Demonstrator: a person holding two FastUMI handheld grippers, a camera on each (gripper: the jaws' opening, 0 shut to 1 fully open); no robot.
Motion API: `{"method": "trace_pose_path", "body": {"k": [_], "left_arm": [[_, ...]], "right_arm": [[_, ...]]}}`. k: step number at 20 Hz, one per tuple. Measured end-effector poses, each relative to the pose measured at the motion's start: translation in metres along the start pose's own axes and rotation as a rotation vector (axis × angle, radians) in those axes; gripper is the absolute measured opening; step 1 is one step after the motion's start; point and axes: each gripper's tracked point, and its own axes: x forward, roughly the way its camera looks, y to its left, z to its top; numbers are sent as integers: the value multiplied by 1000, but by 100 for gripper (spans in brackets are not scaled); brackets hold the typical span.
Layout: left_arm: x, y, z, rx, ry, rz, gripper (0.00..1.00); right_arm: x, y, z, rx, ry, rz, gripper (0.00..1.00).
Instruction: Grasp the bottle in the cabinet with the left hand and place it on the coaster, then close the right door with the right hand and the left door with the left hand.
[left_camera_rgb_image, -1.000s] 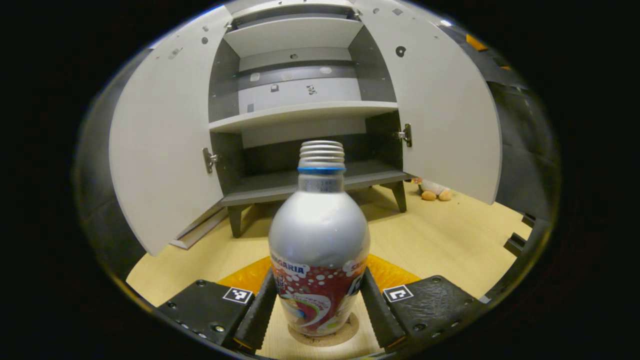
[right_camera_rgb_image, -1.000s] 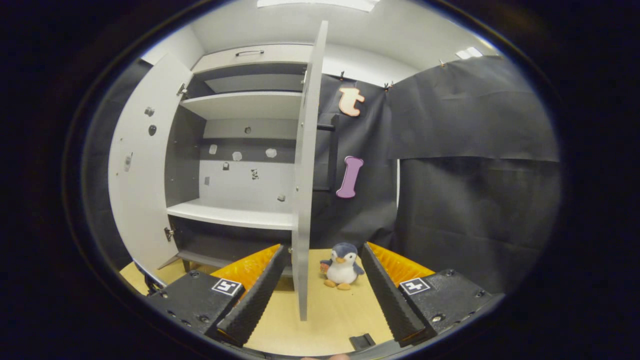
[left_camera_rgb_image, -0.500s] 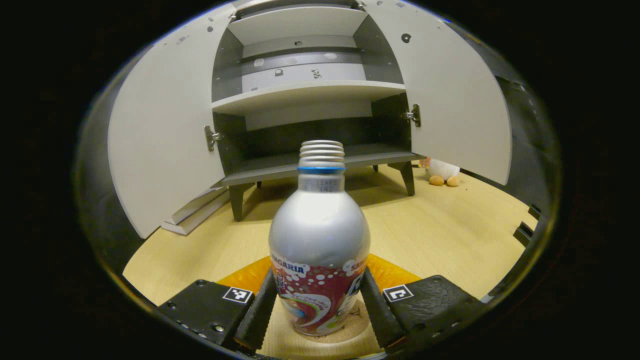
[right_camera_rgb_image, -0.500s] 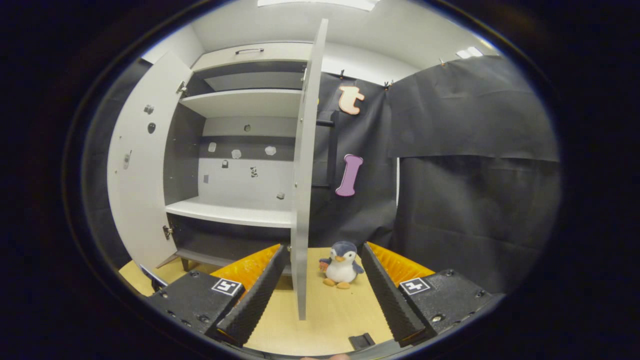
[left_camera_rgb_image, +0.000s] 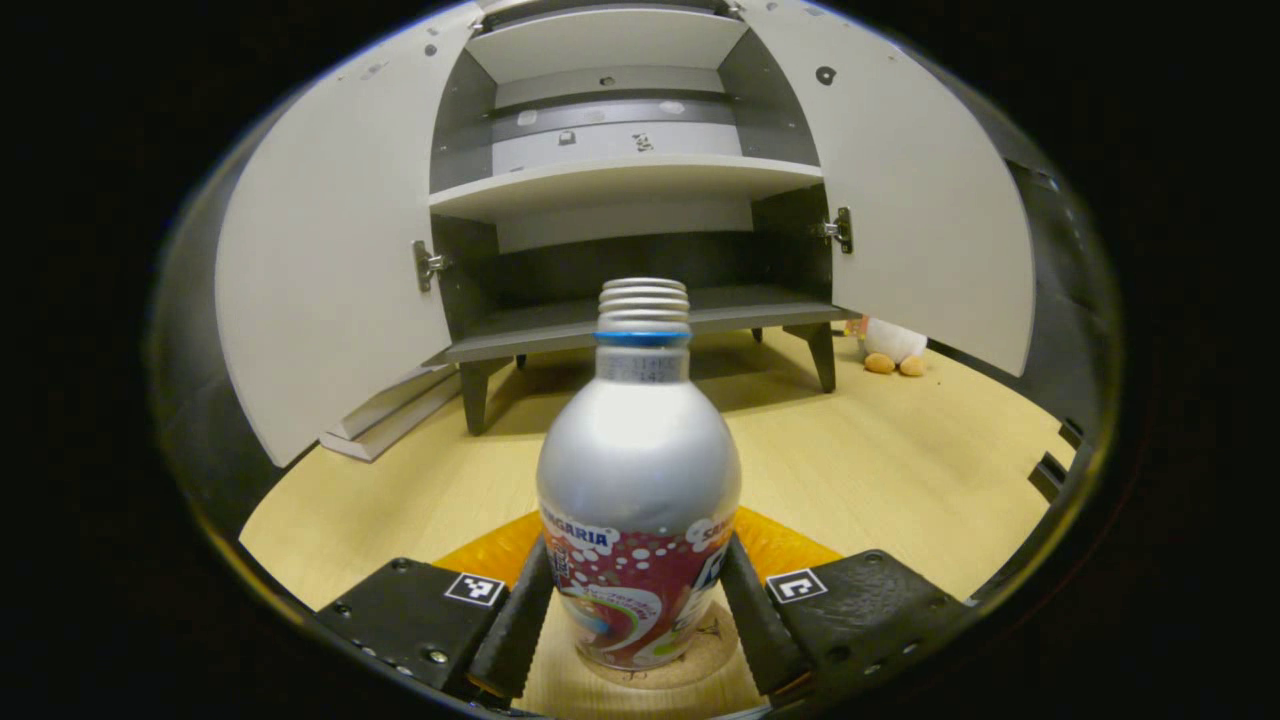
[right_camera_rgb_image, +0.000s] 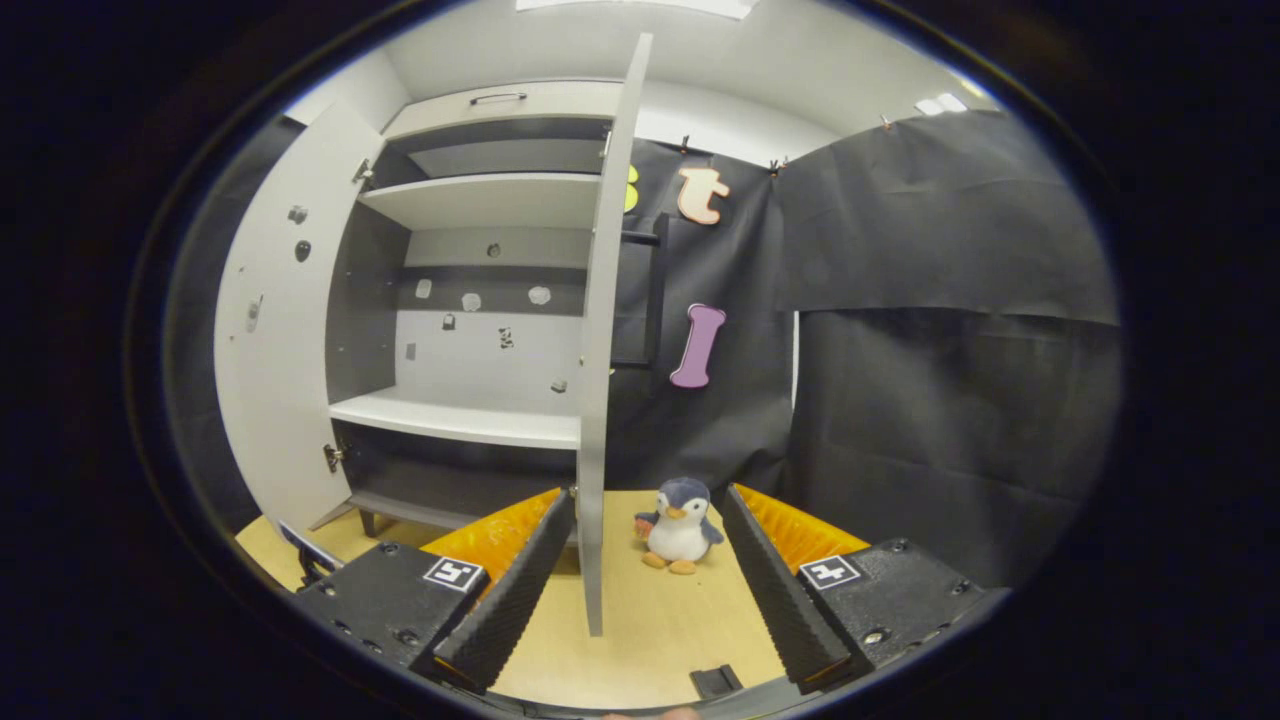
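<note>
In the left gripper view a silver bottle (left_camera_rgb_image: 638, 470) with a red printed band and a bare threaded neck stands upright between my left gripper's fingers. My left gripper (left_camera_rgb_image: 638, 630) is shut on the bottle's lower part. The bottle's base rests on or just above a round cork coaster (left_camera_rgb_image: 700, 662) on the wooden floor; contact is hard to tell. Beyond stands the grey cabinet (left_camera_rgb_image: 620, 185) with its left door (left_camera_rgb_image: 320, 270) and right door (left_camera_rgb_image: 930, 210) swung wide. In the right gripper view my right gripper (right_camera_rgb_image: 640, 590) is open, facing the edge of the right door (right_camera_rgb_image: 597, 350).
A plush penguin (right_camera_rgb_image: 678, 525) sits on the floor by the black cloth wall, right of the right door; the same penguin (left_camera_rgb_image: 890, 348) shows under that door. A flat board (left_camera_rgb_image: 385, 420) lies on the floor under the left door. A small dark block (right_camera_rgb_image: 716, 681) lies near my right gripper.
My left gripper has come down with the bottle over the coaster; the cabinet sits higher in its view. The right gripper has drifted slightly, the door edge shifting a little left.
</note>
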Motion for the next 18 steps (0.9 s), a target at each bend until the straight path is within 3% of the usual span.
{"method": "trace_pose_path", "body": {"k": [4,9,13,18], "left_arm": [[-10,3,-20,-36,96,21,85],[-20,8,-14,-7,97,22,85],[-26,18,4,-21,84,33,92],[-43,8,36,-72,58,-32,95]], "right_arm": [[2,0,-5,8,11,9,99],[6,3,-6,14,6,34,100],[11,2,-4,25,1,53,100],[17,-5,6,48,-20,65,100]]}}
